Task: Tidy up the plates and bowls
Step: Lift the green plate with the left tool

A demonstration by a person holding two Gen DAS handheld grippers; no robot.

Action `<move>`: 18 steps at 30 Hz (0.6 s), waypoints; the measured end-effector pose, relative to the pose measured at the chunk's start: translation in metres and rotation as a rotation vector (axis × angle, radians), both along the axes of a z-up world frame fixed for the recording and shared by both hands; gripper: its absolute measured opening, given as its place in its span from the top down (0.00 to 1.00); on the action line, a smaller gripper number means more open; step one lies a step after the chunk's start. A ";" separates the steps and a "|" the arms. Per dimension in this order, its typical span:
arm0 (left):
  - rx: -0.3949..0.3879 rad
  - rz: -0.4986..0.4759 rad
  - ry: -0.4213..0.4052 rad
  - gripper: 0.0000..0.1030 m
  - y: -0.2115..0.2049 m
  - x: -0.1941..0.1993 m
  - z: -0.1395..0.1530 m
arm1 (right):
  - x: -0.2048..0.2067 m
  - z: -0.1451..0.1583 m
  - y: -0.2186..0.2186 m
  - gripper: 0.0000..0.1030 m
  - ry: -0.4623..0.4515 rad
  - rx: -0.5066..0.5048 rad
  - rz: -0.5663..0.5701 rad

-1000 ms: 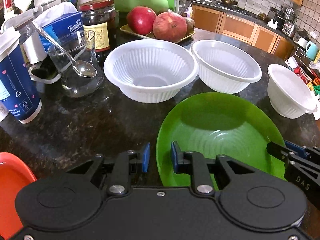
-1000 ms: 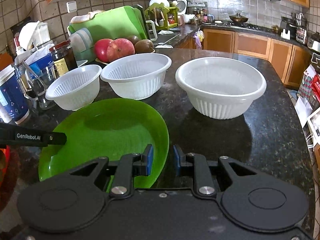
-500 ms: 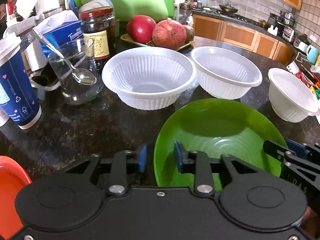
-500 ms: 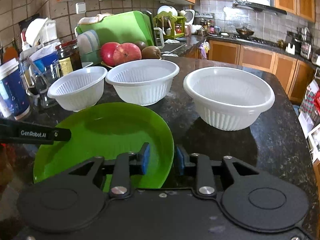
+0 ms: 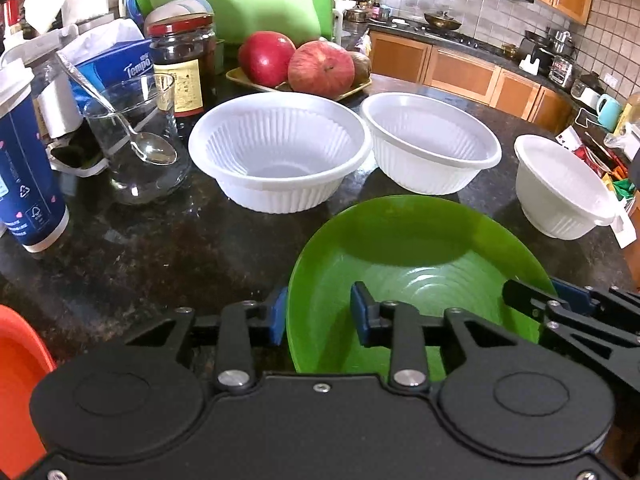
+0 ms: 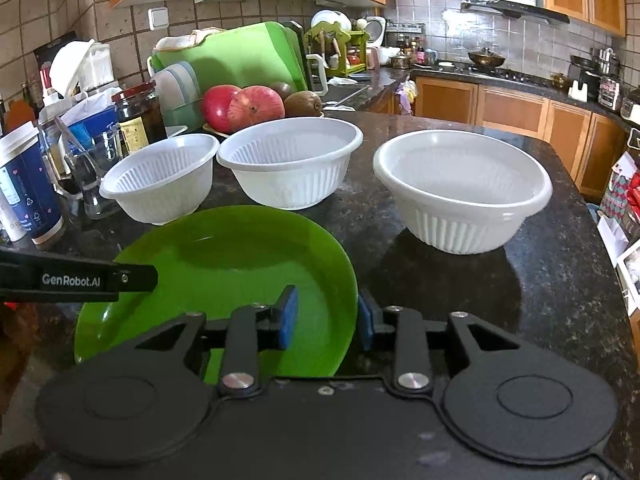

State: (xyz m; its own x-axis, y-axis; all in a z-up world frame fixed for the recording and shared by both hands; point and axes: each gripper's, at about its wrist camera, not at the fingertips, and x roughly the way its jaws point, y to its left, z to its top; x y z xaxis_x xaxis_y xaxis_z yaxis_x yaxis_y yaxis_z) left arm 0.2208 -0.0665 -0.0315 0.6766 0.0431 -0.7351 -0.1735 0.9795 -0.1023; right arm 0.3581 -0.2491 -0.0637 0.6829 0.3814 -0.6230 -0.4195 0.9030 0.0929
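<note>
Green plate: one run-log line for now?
green plate: between both grippers | left gripper: astride its left rim, jaws just closing, unclamped | right gripper: astride right rim, jaws just closing, unclamped | three white bowls: unstacked

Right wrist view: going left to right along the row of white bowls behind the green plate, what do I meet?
Small white bowl → middle white bowl → large white bowl.

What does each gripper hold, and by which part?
Nothing is gripped. The rim of the green plate lies between the open jaws of the left gripper and the right gripper, on opposite edges; both have just been closing.
</note>
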 end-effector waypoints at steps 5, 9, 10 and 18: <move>-0.004 0.002 0.006 0.75 0.003 -0.011 0.001 | -0.011 0.002 -0.008 0.85 0.011 -0.007 -0.020; -0.020 -0.011 0.012 0.82 0.006 -0.023 0.001 | -0.026 0.003 -0.015 0.88 0.026 0.000 -0.027; -0.025 -0.015 0.015 0.83 0.006 -0.026 0.001 | -0.030 0.004 -0.016 0.88 0.029 0.002 -0.029; -0.060 -0.042 0.028 0.83 -0.001 -0.054 0.005 | -0.067 0.008 -0.026 0.88 0.016 0.003 -0.071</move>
State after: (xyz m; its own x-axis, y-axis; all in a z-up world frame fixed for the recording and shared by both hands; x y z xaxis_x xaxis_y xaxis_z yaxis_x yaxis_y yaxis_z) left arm 0.1663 -0.0677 -0.0262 0.6562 -0.0291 -0.7541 -0.1363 0.9783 -0.1563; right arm 0.2915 -0.2752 -0.0558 0.6981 0.3343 -0.6331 -0.3529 0.9301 0.1020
